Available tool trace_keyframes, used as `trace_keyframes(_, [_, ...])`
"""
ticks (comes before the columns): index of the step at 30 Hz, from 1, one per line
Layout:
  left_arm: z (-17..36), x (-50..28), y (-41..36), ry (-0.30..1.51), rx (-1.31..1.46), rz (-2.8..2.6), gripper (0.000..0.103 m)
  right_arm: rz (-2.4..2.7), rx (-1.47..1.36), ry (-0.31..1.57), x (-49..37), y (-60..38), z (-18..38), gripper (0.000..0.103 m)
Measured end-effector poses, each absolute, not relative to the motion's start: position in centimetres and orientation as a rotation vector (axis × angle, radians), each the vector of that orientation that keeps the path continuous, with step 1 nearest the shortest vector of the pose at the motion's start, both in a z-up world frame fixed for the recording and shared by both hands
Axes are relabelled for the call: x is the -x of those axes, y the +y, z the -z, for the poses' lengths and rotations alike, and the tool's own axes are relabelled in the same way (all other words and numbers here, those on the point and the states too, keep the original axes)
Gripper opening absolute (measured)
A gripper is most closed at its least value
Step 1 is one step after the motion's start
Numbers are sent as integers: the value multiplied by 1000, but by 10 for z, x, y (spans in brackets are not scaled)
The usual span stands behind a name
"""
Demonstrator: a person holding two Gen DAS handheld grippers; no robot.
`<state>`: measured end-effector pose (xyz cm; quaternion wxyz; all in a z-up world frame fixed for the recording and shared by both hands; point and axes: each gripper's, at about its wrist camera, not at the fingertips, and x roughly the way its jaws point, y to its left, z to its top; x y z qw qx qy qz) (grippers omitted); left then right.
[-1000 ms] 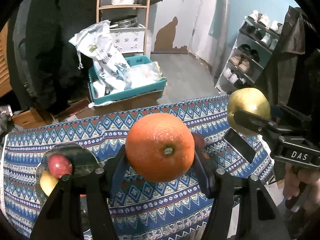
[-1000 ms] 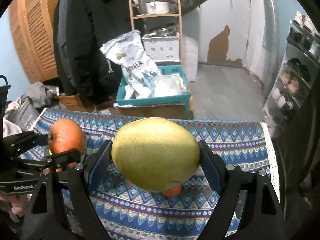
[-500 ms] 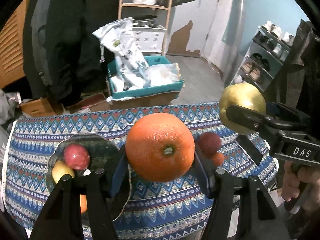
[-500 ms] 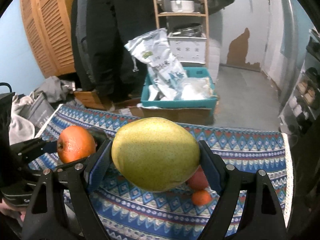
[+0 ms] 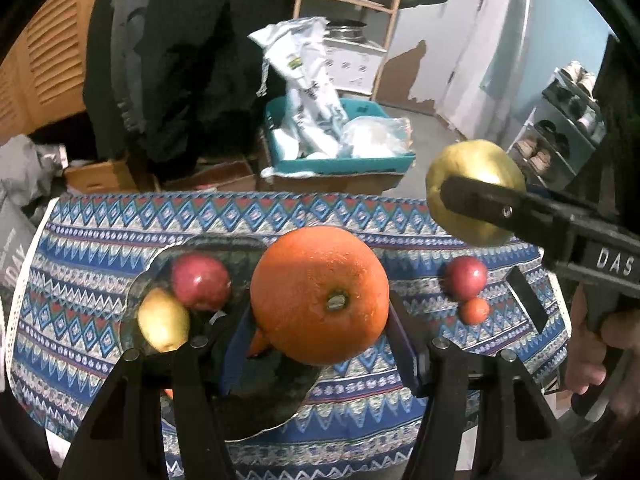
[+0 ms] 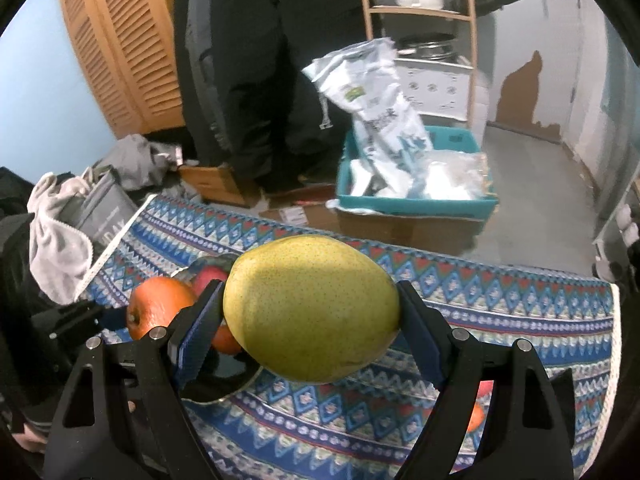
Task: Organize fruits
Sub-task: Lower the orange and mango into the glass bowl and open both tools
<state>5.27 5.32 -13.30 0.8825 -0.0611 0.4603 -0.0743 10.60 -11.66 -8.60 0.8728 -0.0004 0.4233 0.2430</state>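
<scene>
1. Left wrist view counts seven fruits: two oranges of full size, one small orange fruit, two red apples and two yellow-green ones.
2. One big orange [image 5: 319,295] is clamped in the left gripper [image 5: 320,320], whose jaws press on its two sides; its stem end faces the camera, and it hangs over the near right edge of the dark plate [image 5: 208,248].
3. On the dark plate lie one red apple [image 5: 201,282] and one yellow fruit [image 5: 163,320], touching, the yellow one nearer the camera. A sliver of another orange [image 5: 258,343] shows on the plate behind the left jaw.
4. Right of the plate, on the patterned cloth [image 5: 100,240] over the counter, sit a second red apple [image 5: 466,278] and a small orange fruit [image 5: 474,311], just beside each other and well apart from the plate.
5. The right gripper [image 6: 312,312] holds one yellow-green pear [image 6: 311,308], jaws shut on its two ends; its long axis runs level from jaw to jaw. In the left wrist view it hangs up and right of the plate, above the cloth's far right part.
6. A person's hand [image 5: 600,344] grips the right gripper's handle.
7. Beyond the counter, past the plate, stands one teal crate [image 5: 340,164] with white bags in it.
</scene>
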Motion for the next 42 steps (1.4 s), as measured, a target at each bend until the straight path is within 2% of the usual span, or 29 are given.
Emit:
trace_keyframes(23, [218,-54,119,1134,215,33,63,-638,63,1071,-136,-16,166,83])
trace_keyframes(33, [240,-58,123,1198,258,18,64,-639,106,1157,-138,0,206,83])
trace_keyframes(42, [244,-59,123,1203,252,14,64,-657,120,1204,-138,9,220,84])
